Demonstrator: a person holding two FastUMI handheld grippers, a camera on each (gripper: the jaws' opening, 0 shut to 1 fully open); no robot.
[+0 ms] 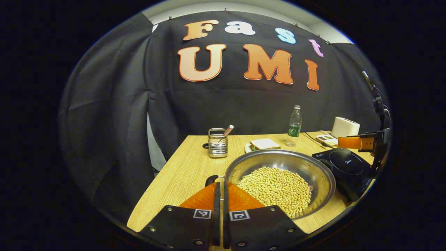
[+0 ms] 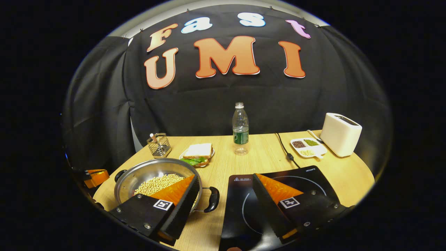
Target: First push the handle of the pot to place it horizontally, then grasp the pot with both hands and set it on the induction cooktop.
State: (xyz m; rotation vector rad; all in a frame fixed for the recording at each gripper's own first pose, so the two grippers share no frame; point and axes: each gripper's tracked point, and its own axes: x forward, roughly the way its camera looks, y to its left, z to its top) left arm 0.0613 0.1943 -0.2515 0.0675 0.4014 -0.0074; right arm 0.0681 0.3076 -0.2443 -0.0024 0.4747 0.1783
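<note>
A steel pot (image 1: 315, 169) (image 2: 137, 174) holding soybeans (image 1: 275, 188) stands on the wooden table, left of the black induction cooktop (image 1: 348, 165) (image 2: 240, 198). My left gripper (image 1: 220, 183) is shut, its tips right beside the pot's black near handle (image 1: 210, 180); I cannot tell if they touch it. My right gripper (image 2: 226, 191) is wide open; the pot's other handle (image 2: 212, 199) lies between its fingers, one finger over the pot's rim, the other over the cooktop. Each gripper also appears far off in the other's view: the right gripper (image 1: 359, 143), the left gripper (image 2: 94, 177).
Behind the pot are a wire utensil holder (image 1: 217, 143) (image 2: 158, 145), a sandwich on a plate (image 1: 263, 144) (image 2: 198, 153) and a water bottle (image 1: 294, 126) (image 2: 240, 129). A white toaster (image 2: 340, 134), a divided dish of beans (image 2: 308, 146) and the cooktop's cord (image 2: 285, 150) lie at the back right.
</note>
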